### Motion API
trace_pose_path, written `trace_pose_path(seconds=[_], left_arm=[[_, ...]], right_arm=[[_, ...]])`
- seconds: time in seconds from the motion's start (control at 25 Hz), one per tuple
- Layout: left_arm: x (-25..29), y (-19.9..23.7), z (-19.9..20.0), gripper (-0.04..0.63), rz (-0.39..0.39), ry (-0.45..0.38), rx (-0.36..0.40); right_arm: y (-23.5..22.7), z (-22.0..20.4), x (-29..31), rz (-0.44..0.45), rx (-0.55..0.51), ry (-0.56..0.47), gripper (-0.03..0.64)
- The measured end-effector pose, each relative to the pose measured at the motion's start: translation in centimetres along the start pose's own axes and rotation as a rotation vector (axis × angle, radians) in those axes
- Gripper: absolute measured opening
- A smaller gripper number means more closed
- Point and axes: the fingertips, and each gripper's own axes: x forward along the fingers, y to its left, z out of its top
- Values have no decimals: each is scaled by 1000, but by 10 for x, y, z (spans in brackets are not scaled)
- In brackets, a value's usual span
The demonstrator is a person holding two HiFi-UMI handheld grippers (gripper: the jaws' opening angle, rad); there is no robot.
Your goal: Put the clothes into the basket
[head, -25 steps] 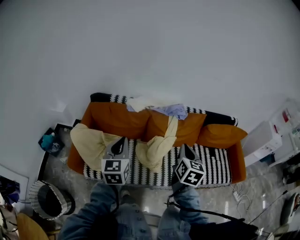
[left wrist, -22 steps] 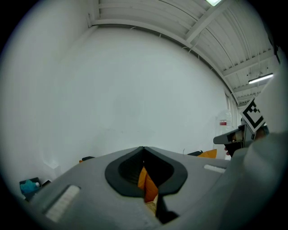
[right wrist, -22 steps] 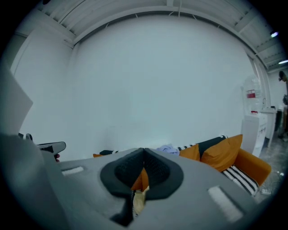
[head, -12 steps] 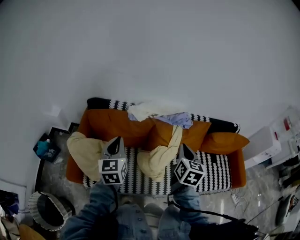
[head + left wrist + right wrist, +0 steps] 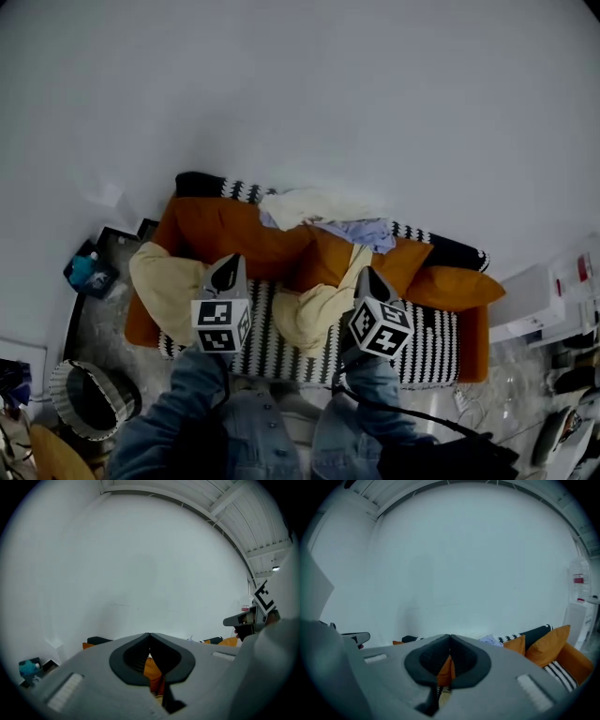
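Several clothes lie on an orange sofa [image 5: 253, 244] with a black-and-white striped seat: a pale yellow garment [image 5: 167, 286] on its left arm, a second yellow one [image 5: 319, 309] draped down the middle, a cream piece [image 5: 314, 203] and a lilac one [image 5: 361, 232] on the backrest. The round basket [image 5: 92, 401] stands on the floor at the lower left. My left gripper [image 5: 230, 270] and right gripper [image 5: 367, 281] hover before the seat, both shut and empty. In the left gripper view the jaws [image 5: 149, 635] meet tip to tip; the right gripper view shows its jaws [image 5: 450, 637] likewise closed.
An orange cushion [image 5: 455, 286] sits at the sofa's right end. A dark bin with a teal item [image 5: 84, 272] stands left of the sofa. White boxes and shelves [image 5: 553, 300] crowd the right. A cable [image 5: 422, 422] trails over the person's jeans [image 5: 234, 431]. A white wall rises behind.
Both grippers and the head view have shifted; the sofa sits slightly lower-left in view and the basket has slid toward the bottom-left corner. Both grippers stay shut.
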Motion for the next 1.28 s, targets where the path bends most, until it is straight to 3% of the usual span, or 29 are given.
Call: trace_pose_path(seconds=[0.16, 0.44, 0.68, 1.0, 1.28], left_arm=[[12, -7, -11, 2, 4, 24, 0], [25, -15, -69, 2, 30, 162, -7], [34, -16, -129, 2, 27, 271, -2], [29, -10, -241, 2, 39, 438, -4], [44, -12, -314, 2, 35, 488, -9]], right_arm=[[-13, -12, 12, -4, 12, 36, 3], [-37, -61, 32, 6, 35, 140, 3], [-52, -125, 50, 5, 74, 247, 3], [-69, -230, 57, -11, 94, 393, 3], [-86, -310, 69, -24, 103, 457, 3]])
